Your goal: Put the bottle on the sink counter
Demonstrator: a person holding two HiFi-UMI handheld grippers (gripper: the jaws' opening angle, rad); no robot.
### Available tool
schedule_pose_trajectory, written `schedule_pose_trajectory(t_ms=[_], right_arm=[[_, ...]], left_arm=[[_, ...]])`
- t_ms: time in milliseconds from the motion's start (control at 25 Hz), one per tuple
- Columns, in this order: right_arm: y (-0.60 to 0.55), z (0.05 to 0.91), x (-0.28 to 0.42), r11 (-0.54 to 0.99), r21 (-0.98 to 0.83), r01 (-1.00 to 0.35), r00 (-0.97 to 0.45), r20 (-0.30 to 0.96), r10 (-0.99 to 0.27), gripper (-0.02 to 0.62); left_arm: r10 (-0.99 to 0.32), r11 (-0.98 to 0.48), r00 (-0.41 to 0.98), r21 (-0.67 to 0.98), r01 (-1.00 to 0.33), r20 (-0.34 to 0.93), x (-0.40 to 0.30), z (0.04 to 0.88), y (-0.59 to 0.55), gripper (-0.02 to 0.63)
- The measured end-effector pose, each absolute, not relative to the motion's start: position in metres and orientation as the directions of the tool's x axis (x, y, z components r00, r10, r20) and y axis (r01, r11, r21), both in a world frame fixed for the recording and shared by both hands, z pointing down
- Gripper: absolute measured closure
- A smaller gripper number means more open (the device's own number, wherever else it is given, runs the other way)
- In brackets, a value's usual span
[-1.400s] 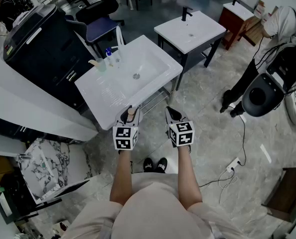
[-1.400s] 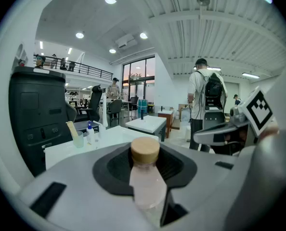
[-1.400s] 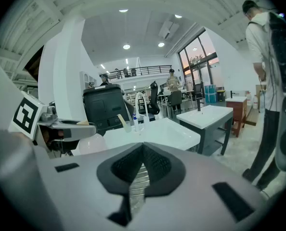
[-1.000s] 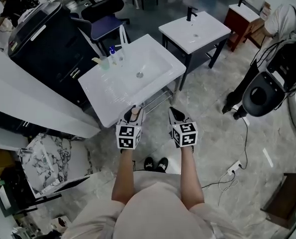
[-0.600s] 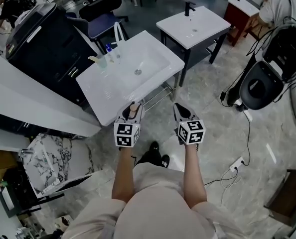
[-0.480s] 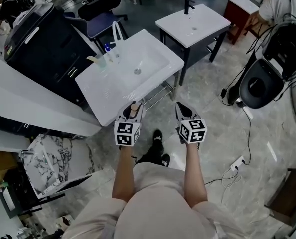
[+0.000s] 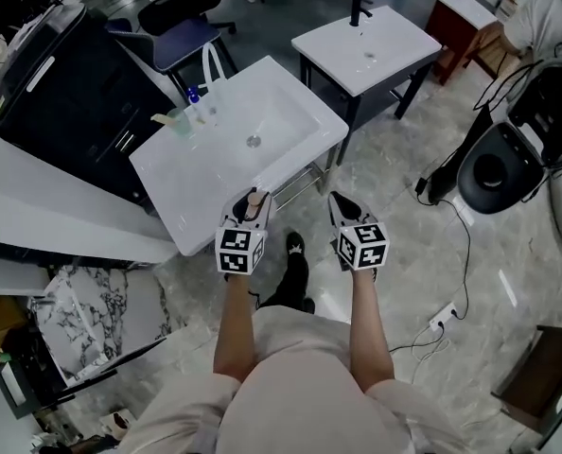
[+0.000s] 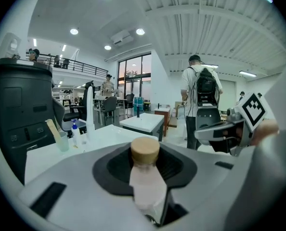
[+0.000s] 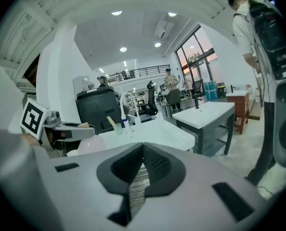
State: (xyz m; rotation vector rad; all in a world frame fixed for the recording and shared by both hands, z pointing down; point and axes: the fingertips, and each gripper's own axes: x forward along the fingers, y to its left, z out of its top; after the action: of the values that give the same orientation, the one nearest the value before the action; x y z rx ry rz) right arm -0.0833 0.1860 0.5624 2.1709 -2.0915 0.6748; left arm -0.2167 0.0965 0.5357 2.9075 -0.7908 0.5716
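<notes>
Sink counter (image 7: 198, 180) ahead | left gripper (image 7: 250, 201) grips bottle (image 8: 145, 182), clearest in left gripper view | right gripper (image 9: 142, 152) closed, empty.

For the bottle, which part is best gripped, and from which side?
The body below the cap, from the side, as the left gripper has it. The bottle is narrow and upright, so jaws close across it, which should leave the base free to set on the counter.
</notes>
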Motion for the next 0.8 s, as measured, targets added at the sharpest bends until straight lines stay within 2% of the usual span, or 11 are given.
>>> schedule_pose_trajectory(t_ms=[320,800], right_arm=[[0.13,0.556,-0.044,-0.063,-0.238,-0.969,-0.025,0.348,-0.937,0.591],[0.047,0.553,0.02,-0.072,-0.24,-0.968,-0.022,0.367,-0.93,0.591]], left_arm=[[-0.487,-0.853,0.793,-0.002,-0.522,0.365,-0.179,0.535,0.039,0.48],[-0.436,-0.874,0.809,0.027,-0.485,0.395,-0.112,0.535,-0.044,0.481]])
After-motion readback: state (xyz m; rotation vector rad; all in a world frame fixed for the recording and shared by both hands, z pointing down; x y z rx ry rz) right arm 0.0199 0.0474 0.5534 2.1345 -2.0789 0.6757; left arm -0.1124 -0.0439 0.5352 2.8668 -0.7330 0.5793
